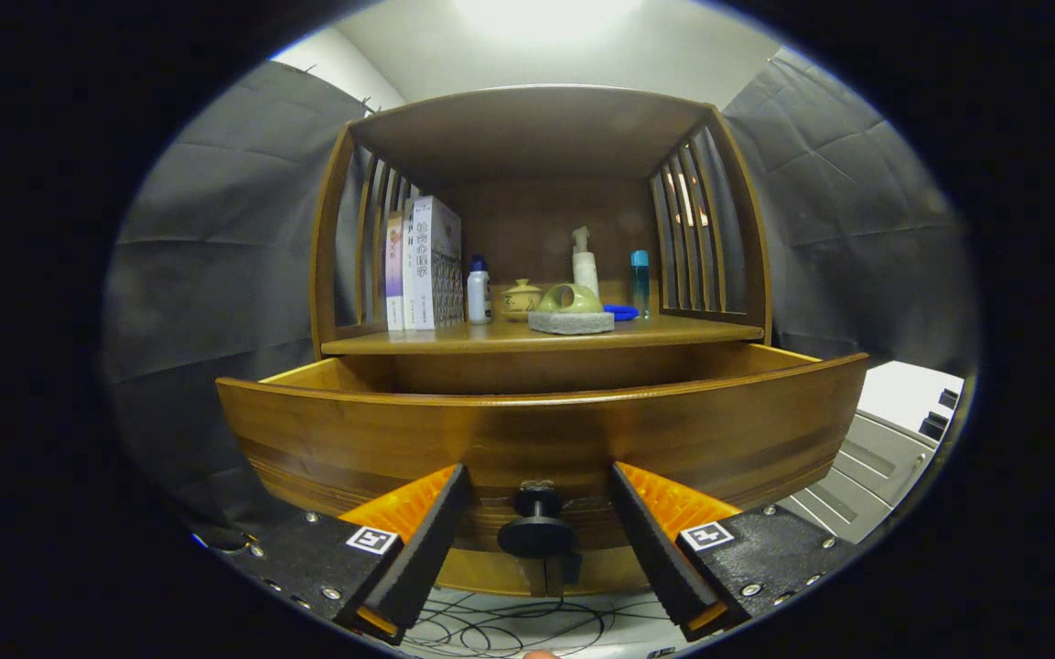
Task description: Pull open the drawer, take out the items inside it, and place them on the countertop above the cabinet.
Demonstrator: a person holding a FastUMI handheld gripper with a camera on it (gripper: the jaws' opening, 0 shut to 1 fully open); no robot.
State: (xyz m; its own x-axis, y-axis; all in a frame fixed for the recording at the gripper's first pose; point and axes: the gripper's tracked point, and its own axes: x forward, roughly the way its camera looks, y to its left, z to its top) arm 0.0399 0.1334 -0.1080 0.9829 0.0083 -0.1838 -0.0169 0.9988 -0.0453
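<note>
The claw is standing wide open in front of the wooden drawer, its two fingers spread to either side of the dark round drawer knob. The knob is sitting in the gap between the fingers, touched by neither, so the claw is holding nothing. The drawer is sticking out of the wooden cabinet, pulled open toward the camera; its curved front panel is hiding the inside, so what is lying in it cannot be told.

Above the drawer, the tabletop of the cabinet is carrying a row of things under an upper shelf with slatted sides. At the left, upright books are leaning against the side slats. Beside them a small white bottle with a blue cap is standing, then a small lidded yellowish pot. Near the middle a green ceramic piece is resting on a grey stone-like slab, with a white pump bottle behind it. Further right, something blue is lying flat beside a slim blue bottle.

Below the drawer, dark cables are looping across a pale floor.
</note>
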